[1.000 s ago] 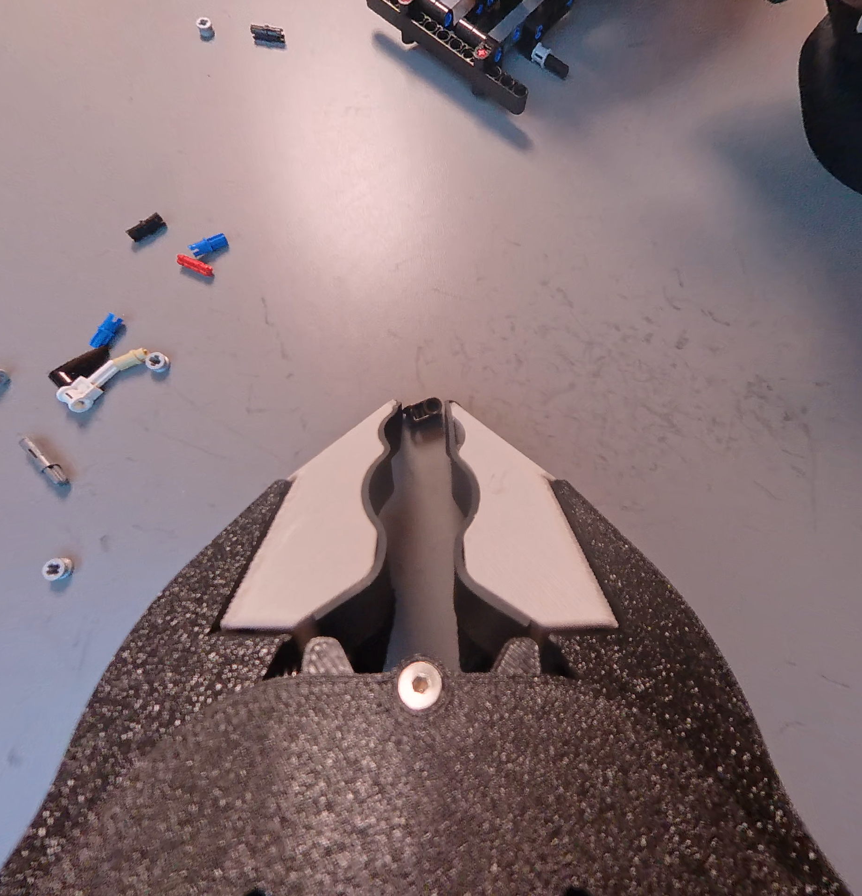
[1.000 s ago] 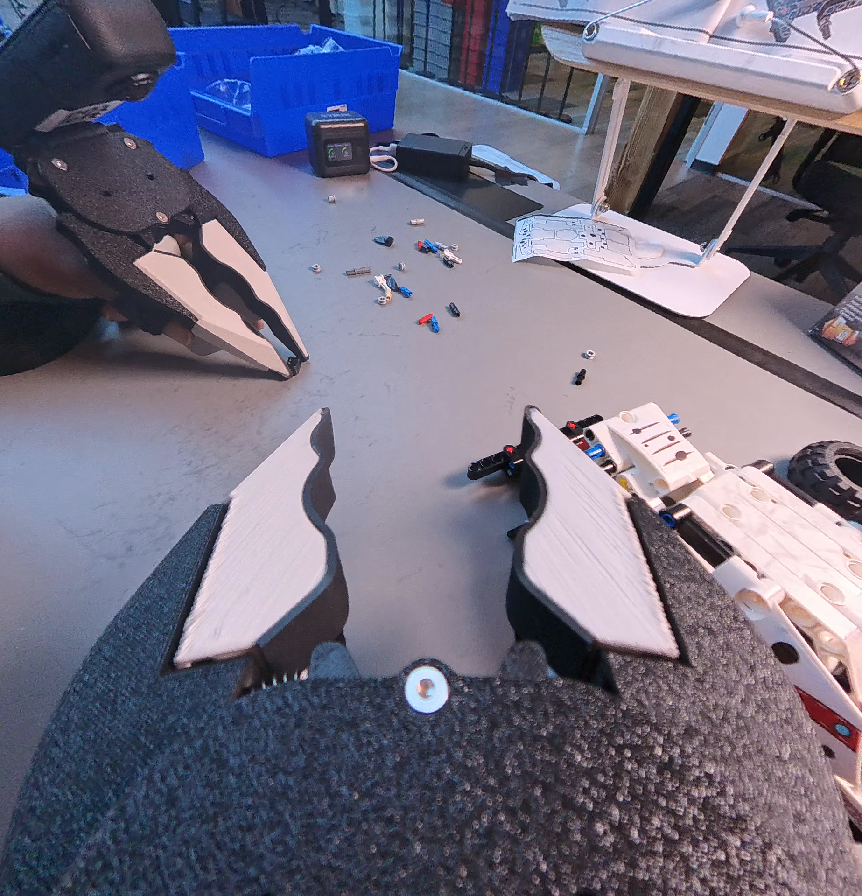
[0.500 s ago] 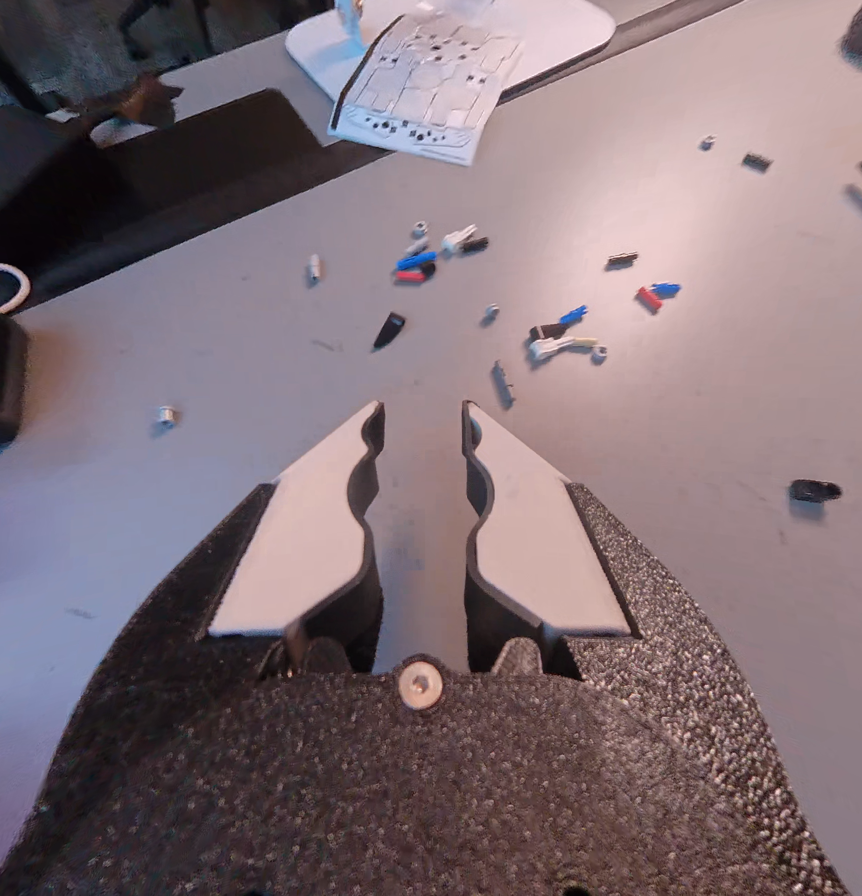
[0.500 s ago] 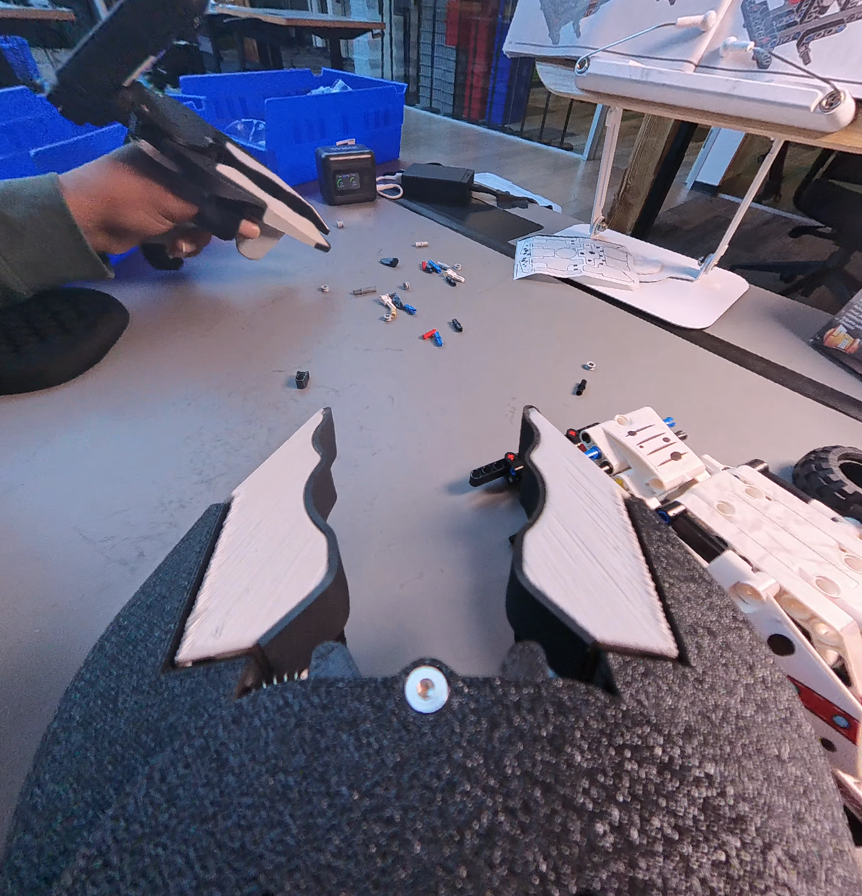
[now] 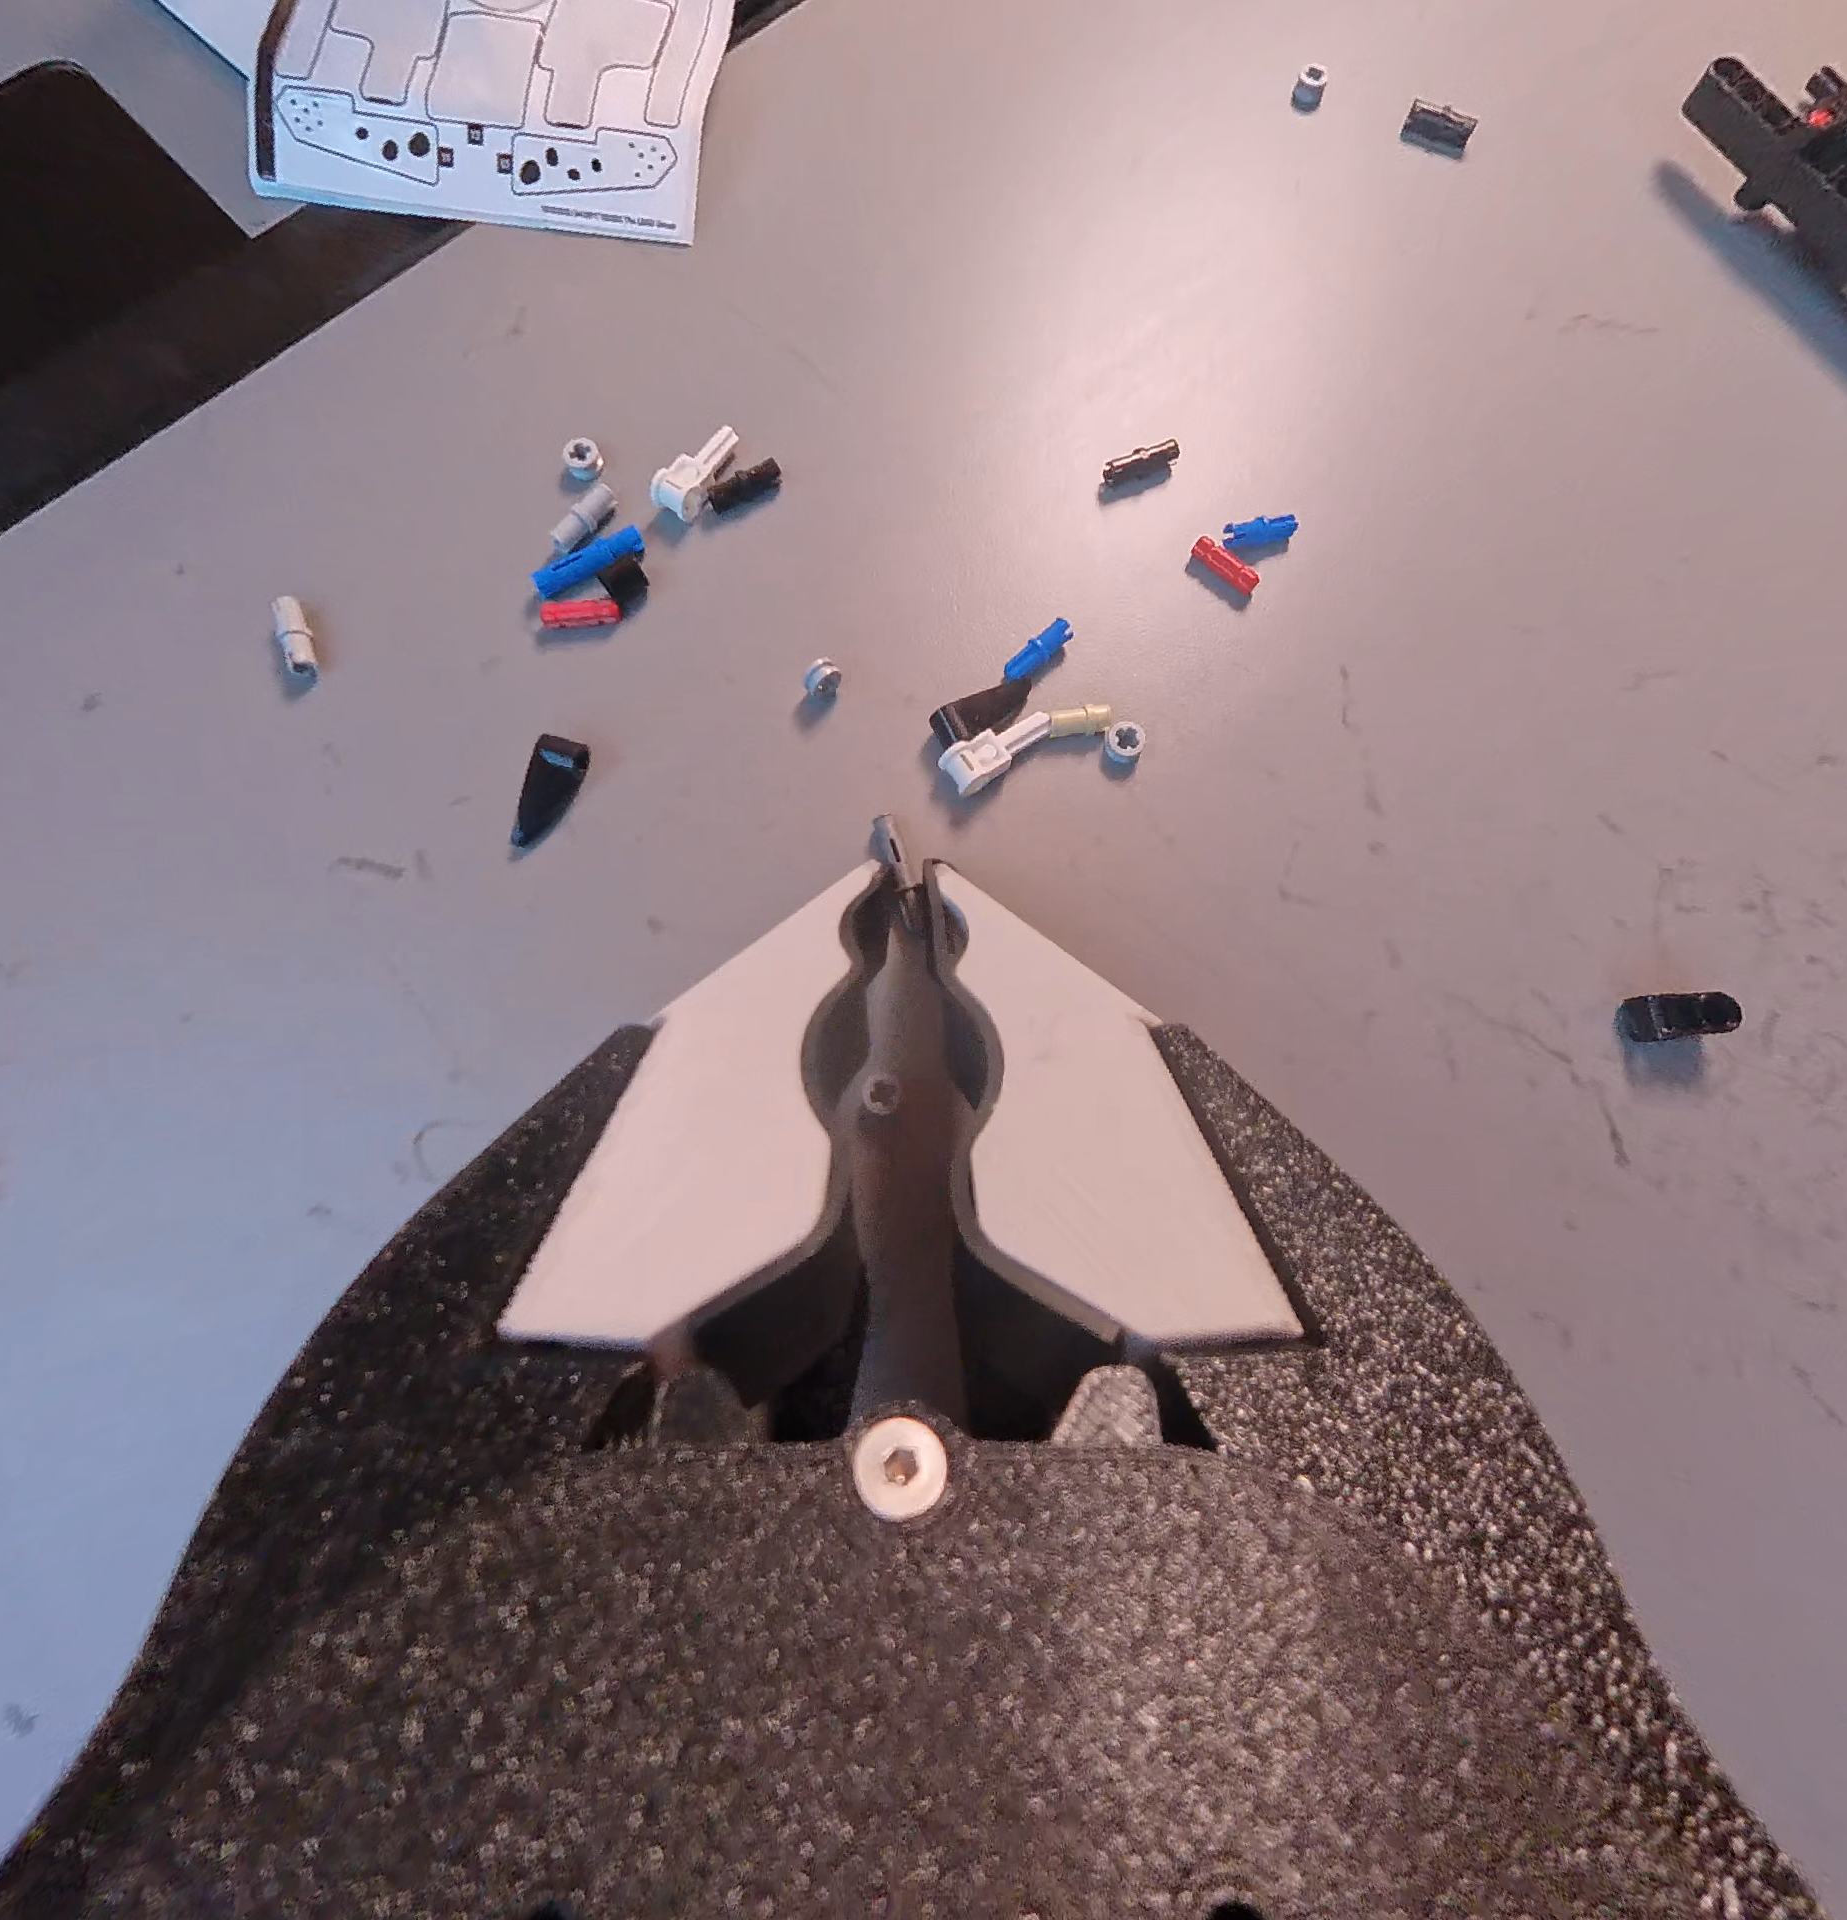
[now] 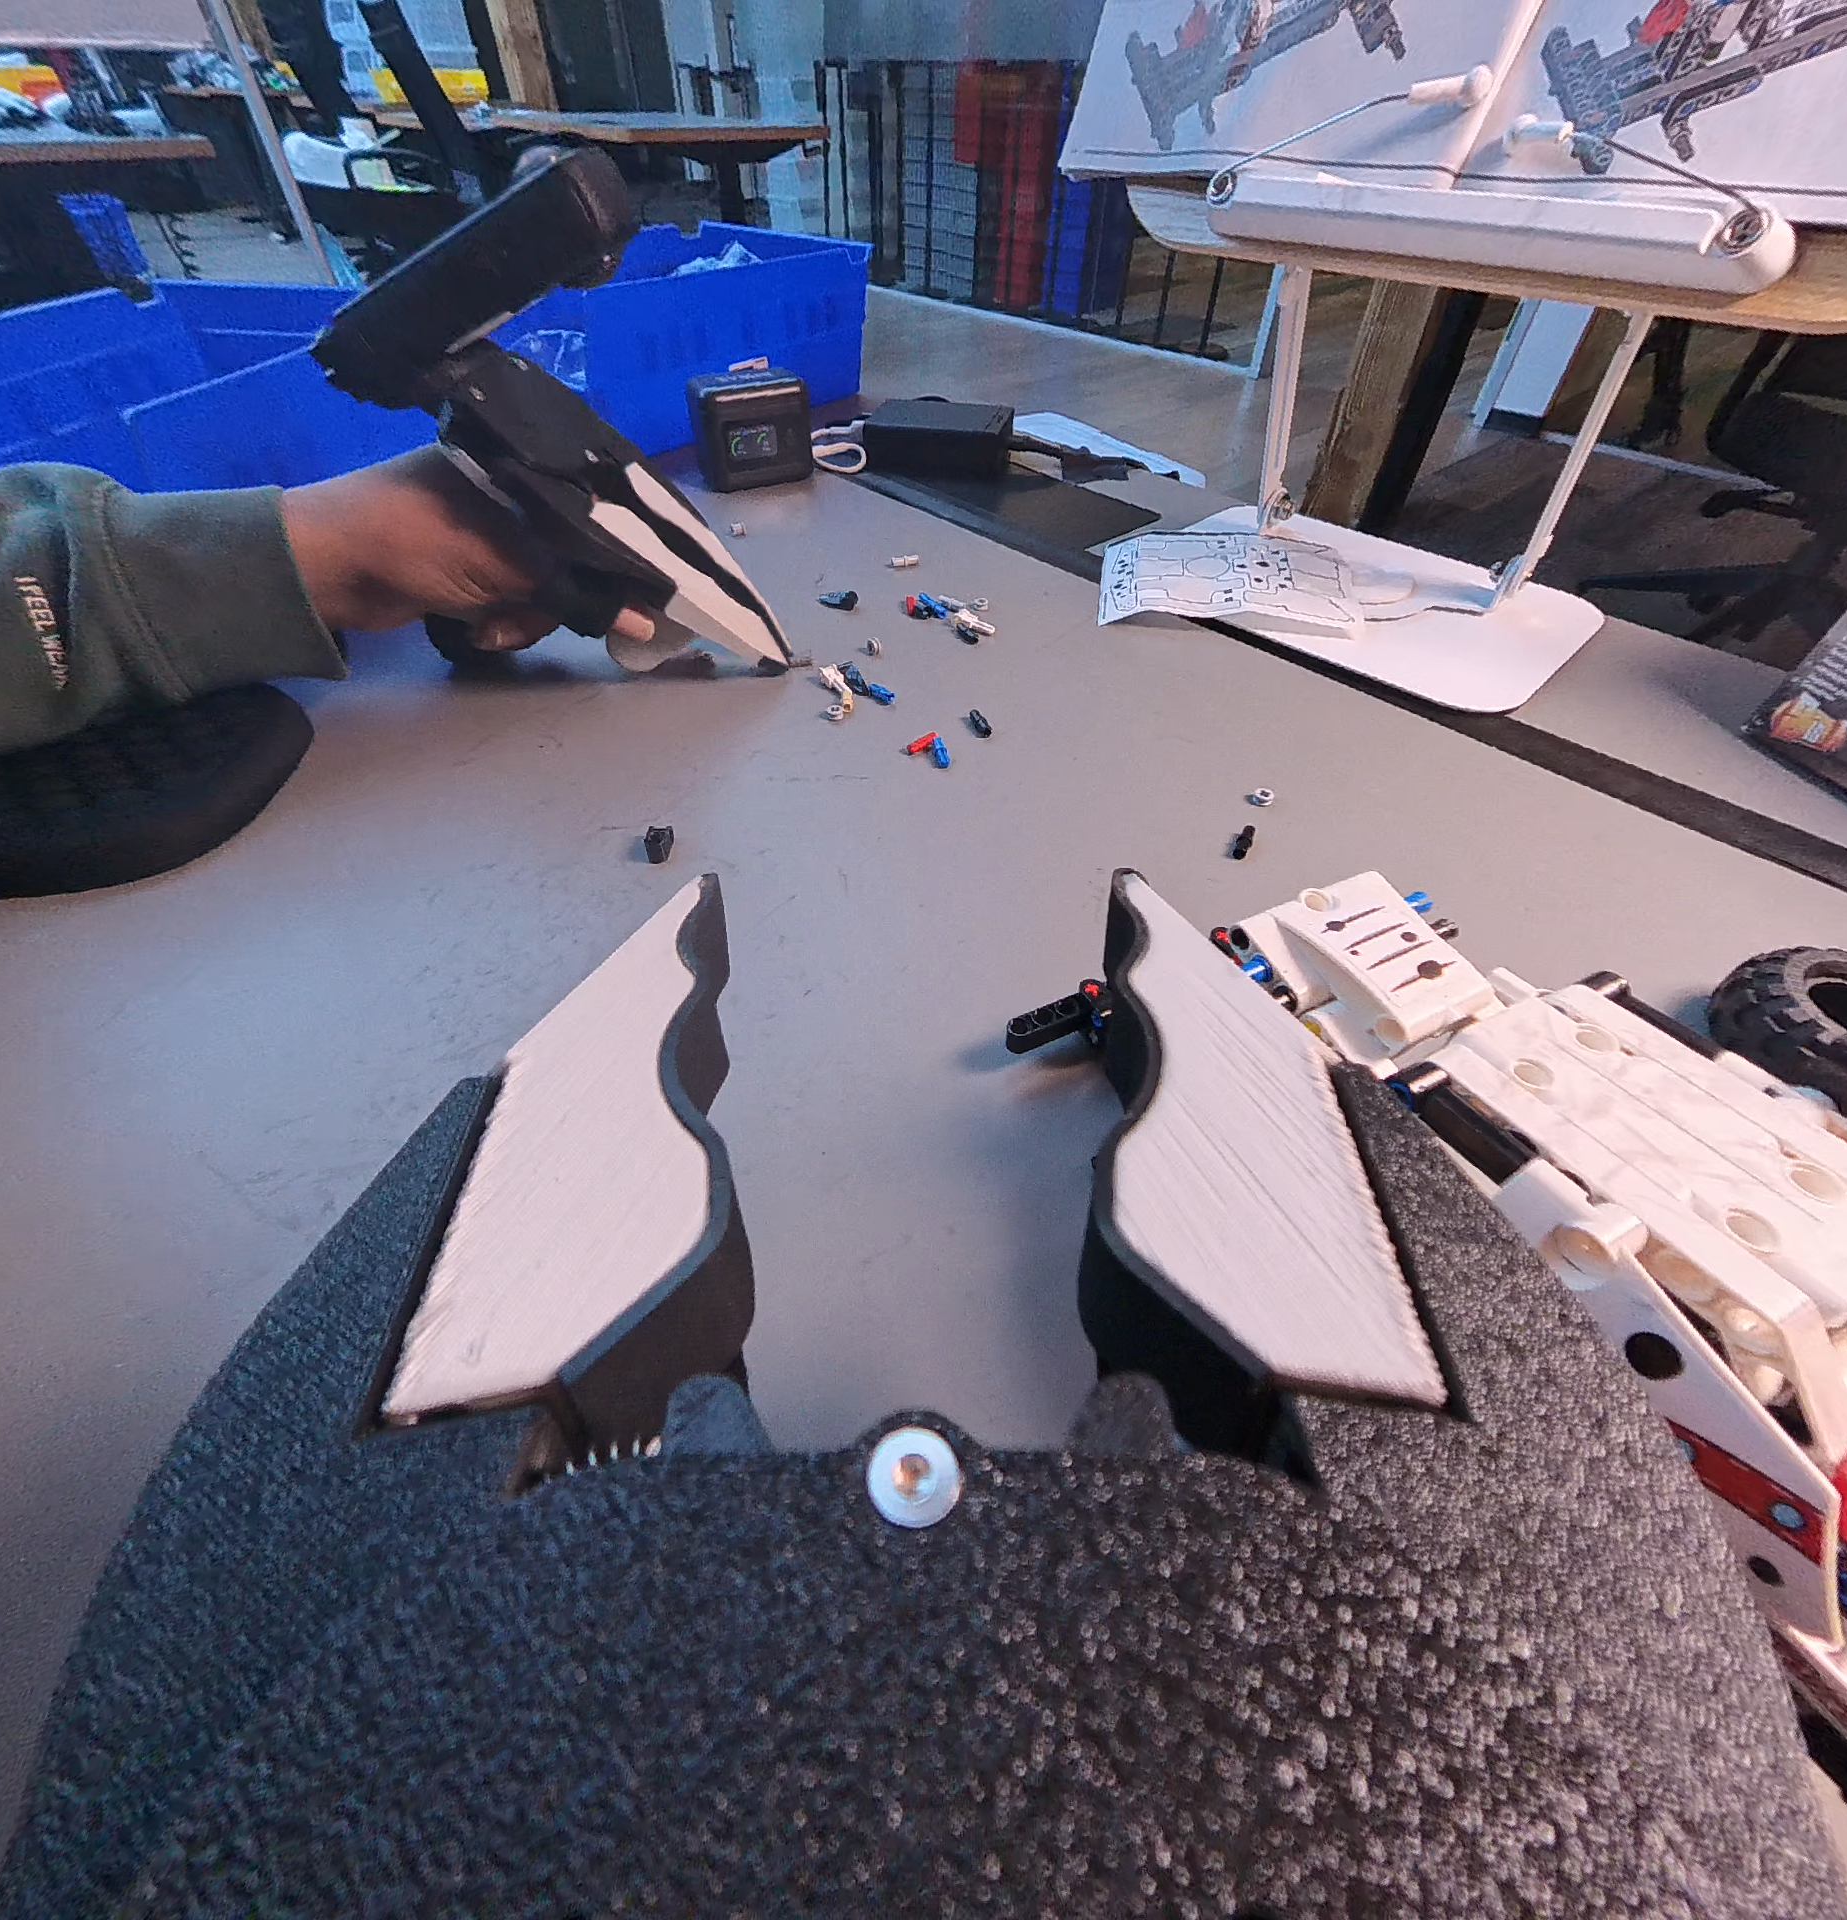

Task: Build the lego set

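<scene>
My left gripper [image 5: 903, 871] is shut on a small grey pin [image 5: 888, 836] that sticks out past its tips, low over the grey table at the near edge of the scattered loose pieces [image 5: 1012, 717]. It also shows far off in the right wrist view [image 6: 779, 657], held by a hand, tips down at the table. My right gripper [image 6: 914, 894] is open and empty, just left of the white lego car model [image 6: 1584, 1101]. A small black piece [image 6: 657, 844] lies alone on the table; it also shows in the left wrist view [image 5: 1677, 1015].
A loose tyre [image 6: 1823, 1023] lies behind the model. A sticker sheet [image 5: 483, 114] lies at the back. An instruction stand [image 6: 1470, 623], blue bins [image 6: 711, 312], a small black box [image 6: 747, 431] and a black arm rest [image 6: 119, 790] surround the work area. Spacing between my two grippers at the tips: around 30 centimetres. Left tips and right tips are each some 25 centimetres from the black arm rest [image 6: 119, 790].
My left gripper opened and left the small black piece on the table, swung over to the loose pieces and shut on a grey pin. My right gripper has stayed open and nearly still.
</scene>
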